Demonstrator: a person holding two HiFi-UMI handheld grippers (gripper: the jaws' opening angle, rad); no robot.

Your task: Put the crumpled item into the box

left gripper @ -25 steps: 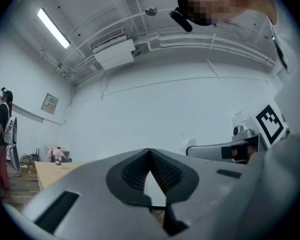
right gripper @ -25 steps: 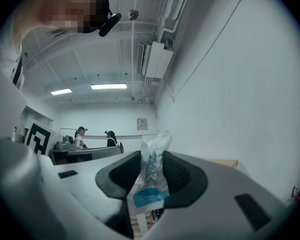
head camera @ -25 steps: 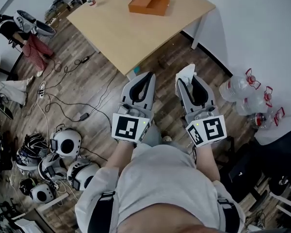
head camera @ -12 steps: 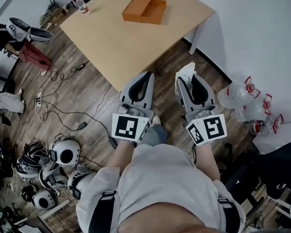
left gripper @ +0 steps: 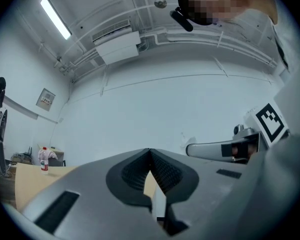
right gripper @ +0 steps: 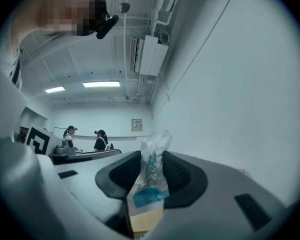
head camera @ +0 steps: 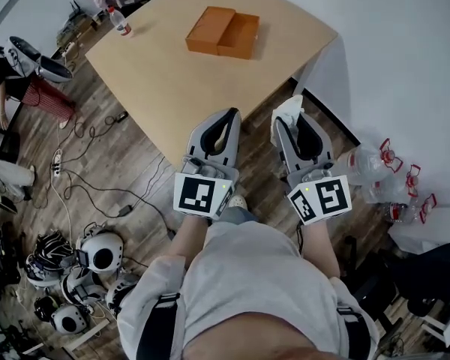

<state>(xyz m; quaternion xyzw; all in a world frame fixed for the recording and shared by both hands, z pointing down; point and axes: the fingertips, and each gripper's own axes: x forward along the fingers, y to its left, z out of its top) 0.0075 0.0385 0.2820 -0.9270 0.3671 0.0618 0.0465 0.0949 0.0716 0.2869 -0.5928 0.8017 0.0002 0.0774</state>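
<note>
While the person walks forward, the right gripper [head camera: 288, 123] stays clamped on the crumpled white plastic wrapper [head camera: 287, 109] and the left gripper [head camera: 228, 115] is closed and empty. Beyond them, the pale wooden table [head camera: 165, 73] and its open orange cardboard box [head camera: 223, 31] draw nearer, so delivery looks close.

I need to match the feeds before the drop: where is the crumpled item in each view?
Head view: the crumpled item pokes from the right gripper, right of centre.
Left gripper view: too faint to pick out against the white wall; the right gripper shows mid-right.
Right gripper view: low centre, pinched between the jaws.
Shared landmark: the right gripper.
</note>
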